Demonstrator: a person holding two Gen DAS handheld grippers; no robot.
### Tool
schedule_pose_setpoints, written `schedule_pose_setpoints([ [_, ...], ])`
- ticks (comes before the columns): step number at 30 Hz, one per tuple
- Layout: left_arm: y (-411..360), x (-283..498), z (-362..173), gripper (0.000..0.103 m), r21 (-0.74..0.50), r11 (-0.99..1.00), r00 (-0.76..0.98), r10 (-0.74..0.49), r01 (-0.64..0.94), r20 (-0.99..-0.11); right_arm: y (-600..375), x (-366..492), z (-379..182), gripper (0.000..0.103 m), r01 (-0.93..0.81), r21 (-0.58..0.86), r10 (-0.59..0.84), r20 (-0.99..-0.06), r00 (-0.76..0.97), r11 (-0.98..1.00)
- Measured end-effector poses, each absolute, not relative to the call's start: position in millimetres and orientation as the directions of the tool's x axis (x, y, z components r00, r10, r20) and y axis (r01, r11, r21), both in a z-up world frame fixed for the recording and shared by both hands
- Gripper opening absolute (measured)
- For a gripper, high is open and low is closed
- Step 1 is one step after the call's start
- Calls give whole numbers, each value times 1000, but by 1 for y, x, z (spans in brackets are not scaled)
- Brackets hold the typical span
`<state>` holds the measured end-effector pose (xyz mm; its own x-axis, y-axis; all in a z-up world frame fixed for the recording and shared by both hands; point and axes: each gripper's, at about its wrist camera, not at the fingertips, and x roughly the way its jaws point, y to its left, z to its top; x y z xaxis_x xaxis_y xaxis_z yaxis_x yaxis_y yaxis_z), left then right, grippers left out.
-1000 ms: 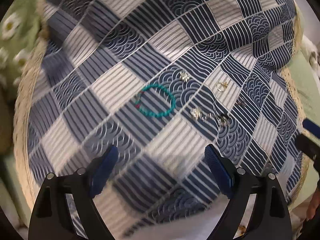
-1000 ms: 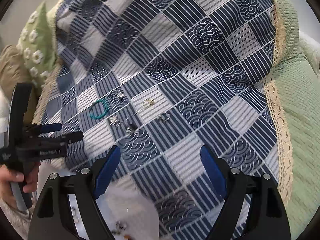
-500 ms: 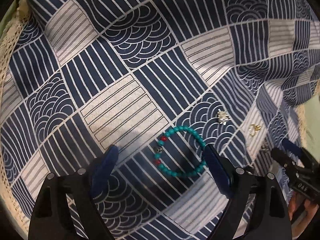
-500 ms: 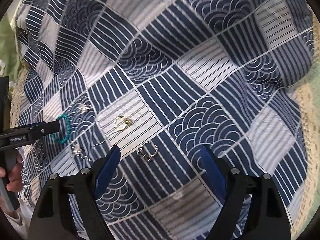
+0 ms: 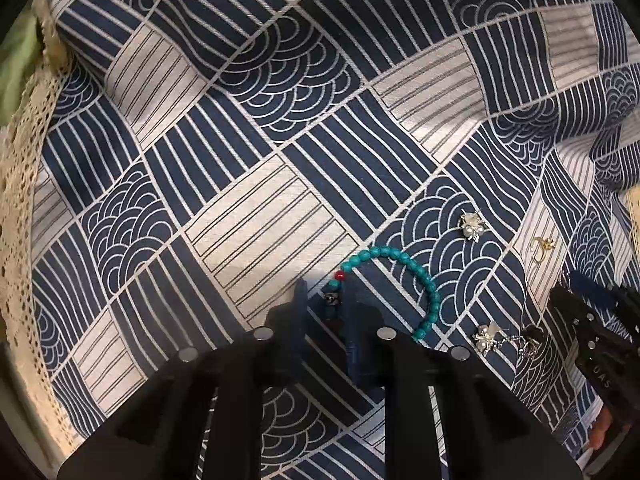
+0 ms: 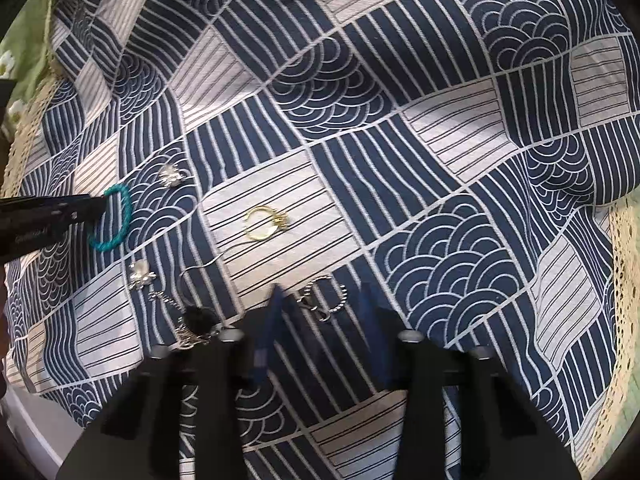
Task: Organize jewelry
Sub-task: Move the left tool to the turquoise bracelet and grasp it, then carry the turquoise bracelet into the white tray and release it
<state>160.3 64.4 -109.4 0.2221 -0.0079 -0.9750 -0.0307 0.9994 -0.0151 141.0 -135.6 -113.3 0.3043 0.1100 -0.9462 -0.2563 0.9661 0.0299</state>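
Note:
A teal bead bracelet [image 5: 416,270] with a red bead lies on the navy and white patterned cloth [image 5: 260,220]. My left gripper [image 5: 326,300] points down at it. Its jaws are closing, and its blue fingers [image 5: 300,304] pinch the strand at the red and silver beads. The right wrist view shows the bracelet [image 6: 120,220] at the left gripper's tip [image 6: 100,204]. A small silver ring with a clasp [image 6: 326,300] lies between the blue fingers [image 6: 276,312] of my right gripper [image 6: 324,308]. Those jaws are closing too, with gaps left on both sides of the ring.
A gold hoop [image 6: 262,223] lies above the silver ring. Two silver flower pieces [image 5: 472,226] [image 5: 486,338] and a thin chain with a black piece [image 6: 196,318] sit between the grippers. Cream lace edging [image 5: 20,200] and green fabric [image 5: 16,64] border the cloth.
Both grippers have dropped close to the cloth and their jaws have narrowed from wide open. The left now pinches the bracelet; the right straddles the silver ring.

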Motion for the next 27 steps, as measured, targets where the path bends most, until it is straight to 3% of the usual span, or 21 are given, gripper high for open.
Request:
schedule_pose_setpoints([
  [1,64,160,-109,7,-21,999,224,-13,-31,-975,-136,141,-113,25,-256,31,112,-946,305,966],
  [14,85,149,-96,7,-135,990,211,-122,-48,-970,-170,140,-97,25,-212,102,165,-936,310,972],
  [27,56,84,9,7,-247,966,329,-257,72,-909,-178,64,8,25,-316,202,326,-850,414,927],
])
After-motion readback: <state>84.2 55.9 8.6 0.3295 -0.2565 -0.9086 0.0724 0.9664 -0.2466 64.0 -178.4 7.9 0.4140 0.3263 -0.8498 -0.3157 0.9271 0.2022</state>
